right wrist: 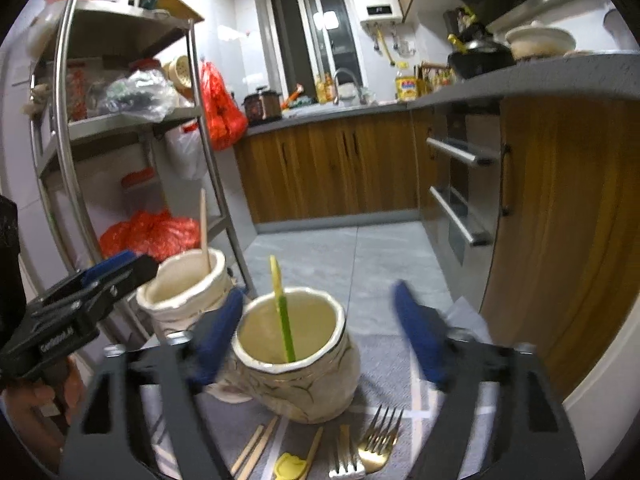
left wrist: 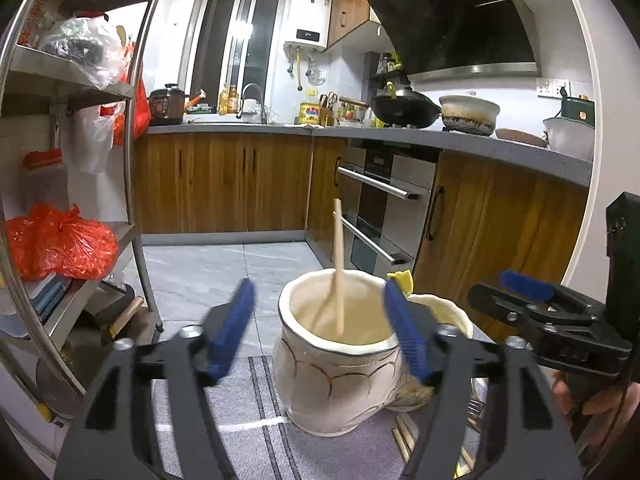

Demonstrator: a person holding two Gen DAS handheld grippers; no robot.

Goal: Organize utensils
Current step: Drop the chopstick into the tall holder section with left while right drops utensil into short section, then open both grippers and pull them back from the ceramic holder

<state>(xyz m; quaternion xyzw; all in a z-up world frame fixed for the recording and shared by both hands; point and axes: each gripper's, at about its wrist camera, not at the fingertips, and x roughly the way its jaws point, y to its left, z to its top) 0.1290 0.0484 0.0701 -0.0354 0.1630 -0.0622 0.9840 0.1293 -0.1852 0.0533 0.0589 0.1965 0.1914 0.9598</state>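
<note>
Both drops done. Left gripper (left wrist: 320,328) gapes empty over left cream ceramic jar (left wrist: 340,384) holding a wooden chopstick (left wrist: 339,264); right gripper (right wrist: 320,336) likewise, green-yellow utensil (right wrist: 285,320) in right jar (right wrist: 296,384). Next: loose chopsticks (right wrist: 256,448) and forks (right wrist: 376,440) near on mat.

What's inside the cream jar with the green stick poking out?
Inside the right jar stands one green stick with a yellow top, leaning on the near rim. The inner wall looks bare otherwise. The jar's bottom and the stick's lower end are hidden by the rim.
</note>
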